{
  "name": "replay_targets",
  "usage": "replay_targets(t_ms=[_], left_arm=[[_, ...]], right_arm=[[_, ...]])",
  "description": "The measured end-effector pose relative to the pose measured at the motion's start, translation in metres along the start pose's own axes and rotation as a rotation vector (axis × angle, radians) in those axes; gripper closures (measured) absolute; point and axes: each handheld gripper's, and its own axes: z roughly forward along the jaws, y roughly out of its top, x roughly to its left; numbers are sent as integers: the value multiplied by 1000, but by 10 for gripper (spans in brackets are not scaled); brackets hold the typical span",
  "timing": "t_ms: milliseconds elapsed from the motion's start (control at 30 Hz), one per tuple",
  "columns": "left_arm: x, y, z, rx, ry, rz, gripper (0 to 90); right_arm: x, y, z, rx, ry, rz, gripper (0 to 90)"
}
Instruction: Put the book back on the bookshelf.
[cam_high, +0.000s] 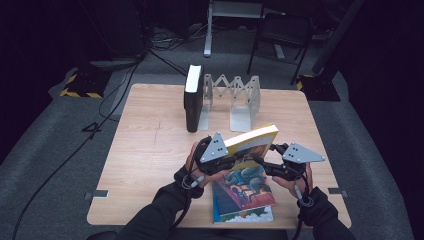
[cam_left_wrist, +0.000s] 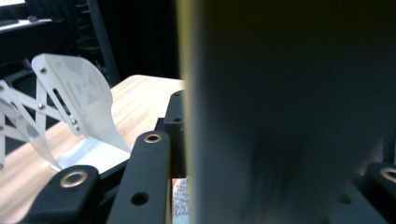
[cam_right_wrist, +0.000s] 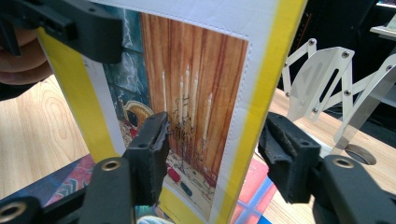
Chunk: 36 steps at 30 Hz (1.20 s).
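Note:
A yellow-edged picture book (cam_high: 252, 140) hangs tilted in the air over the table's front. My left gripper (cam_high: 234, 162) is shut on its near left part. In the left gripper view the book's dark side (cam_left_wrist: 289, 102) sits between the jaws of that gripper (cam_left_wrist: 271, 158). My right gripper (cam_right_wrist: 219, 149) stands open around the book's yellow edge (cam_right_wrist: 254, 93). Its left pad rests at the painted cover and its right pad stands clear of the edge. From above, the right gripper (cam_high: 264, 162) meets the book from the right.
A second colourful book (cam_high: 245, 197) lies flat under the held one, near the front edge of the wooden table (cam_high: 150, 150). At the back, a black book (cam_high: 193, 100) stands against a white folding bookend rack (cam_high: 240, 100). A chair and cables sit beyond the table.

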Motion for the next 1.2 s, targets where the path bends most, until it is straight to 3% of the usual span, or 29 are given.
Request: replay_targets(t_ms=[300,467,667,800,1200], left_arm=[[1,1,0,8,35,-6,747],[7,3,-1,9,71,-8,749],[20,9,-2,-3,114,-22,750],[29,14,-3,-6,149,-25,750],[47,21,-6,-9,203,-35,750]], right_arm=[[-6,-6,-13,21,15,22,402],[-14,-19,-25,110,7,10,372],[-31,-43,-39,209,-57,53,372],[-37,-54,-39,246,-85,73,369],[-44,-65,-35,297,-80,101,361]])
